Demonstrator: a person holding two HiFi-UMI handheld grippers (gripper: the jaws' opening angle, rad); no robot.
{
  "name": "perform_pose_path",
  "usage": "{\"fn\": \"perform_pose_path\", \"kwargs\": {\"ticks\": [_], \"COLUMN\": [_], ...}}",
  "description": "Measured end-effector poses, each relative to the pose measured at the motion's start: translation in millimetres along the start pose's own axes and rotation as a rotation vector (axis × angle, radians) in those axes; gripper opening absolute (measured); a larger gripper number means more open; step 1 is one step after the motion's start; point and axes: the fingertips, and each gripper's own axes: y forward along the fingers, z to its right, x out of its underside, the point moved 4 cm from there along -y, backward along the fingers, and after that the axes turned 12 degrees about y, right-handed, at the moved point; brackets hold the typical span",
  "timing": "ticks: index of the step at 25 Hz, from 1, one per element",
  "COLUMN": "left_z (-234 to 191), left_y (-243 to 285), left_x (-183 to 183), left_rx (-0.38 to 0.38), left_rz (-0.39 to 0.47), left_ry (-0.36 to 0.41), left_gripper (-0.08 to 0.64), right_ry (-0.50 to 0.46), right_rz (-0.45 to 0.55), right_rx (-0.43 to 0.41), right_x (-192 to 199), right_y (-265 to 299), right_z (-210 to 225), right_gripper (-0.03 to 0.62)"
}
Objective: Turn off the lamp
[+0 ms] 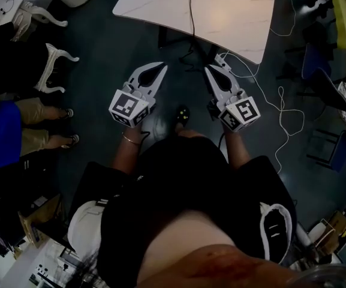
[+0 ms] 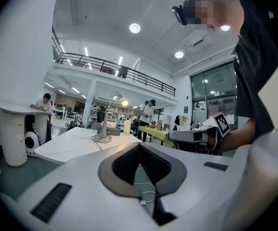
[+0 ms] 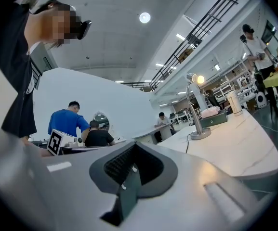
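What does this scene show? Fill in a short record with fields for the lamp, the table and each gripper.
lamp: lit, standing on the table
table: white top, ahead of both grippers
left gripper: shut, empty, apart from the table
right gripper: shut, empty, apart from the table
task: lamp not yet switched off

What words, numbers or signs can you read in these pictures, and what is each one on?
No words or numbers can be read.
Left cube, on the left gripper: a black-and-white square pattern, no letters.
Right cube, on the right gripper: the same kind of pattern, no letters.
White surface at the lower left: dark marks, too small to read.
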Motion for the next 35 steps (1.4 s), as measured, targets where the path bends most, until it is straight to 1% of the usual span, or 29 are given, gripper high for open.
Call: {"fn": "perform_pose_path", "kwargs": {"ticks": [5, 8, 10, 12, 15, 17, 19, 21, 24, 27, 30, 32, 35], "left_z": [-5, -9, -13, -17, -23, -26, -25, -28, -38, -43, -49, -51, -52], "left_y": [23, 37, 41, 45, 52, 59, 66, 73, 82, 87, 91, 91, 90], "left_x": [2, 11, 22, 31, 46, 58, 70, 83, 99, 113, 128, 138, 153], "left_rx": [0.009, 0.02, 0.024, 0.025, 0.038, 0.068, 0.122, 0.156, 0.162, 0.179, 0.16, 0.154, 0.155], "left_rz": [-0.039, -0.043, -0.064, -0.086, -0.112, -0.11, -0.092, -0.087, -0.1, -0.133, -0.127, -0.137, -0.157], "left_ry": [-0.014, 0.011, 0.022, 0.003, -0.018, -0.013, 0.008, 0.017, 0.005, 0.024, 0.014, 0.0, 0.001], "left_gripper": [0.006, 0.006, 0.006, 0.006, 0.006, 0.006, 0.006, 0.006, 0.008, 0.008, 0.008, 0.008, 0.008], "right_ry": [-0.013, -0.023, 0.007, 0.037, 0.008, -0.004, 0.017, 0.04, 0.025, 0.014, 0.009, 0.014, 0.007], "right_rz": [-0.032, -0.054, -0.057, -0.055, -0.093, -0.115, -0.116, -0.117, -0.119, -0.145, -0.173, -0.192, -0.217], "right_rx": [0.021, 0.044, 0.07, 0.095, 0.116, 0.123, 0.133, 0.162, 0.178, 0.198, 0.219, 0.232, 0.253], "right_x": [4, 11, 16, 20, 35, 46, 55, 63, 73, 86, 101, 112, 125], "right_y": [2, 6, 11, 15, 22, 27, 33, 40, 56, 68, 78, 84, 92], "right_z": [20, 41, 51, 55, 67, 77, 87, 97, 109, 121, 133, 140, 148], "right_gripper": [0.0, 0.0, 0.0, 0.0, 0.0, 0.0, 0.002, 0.002, 0.005, 0.015, 0.026, 0.046, 0.057]}}
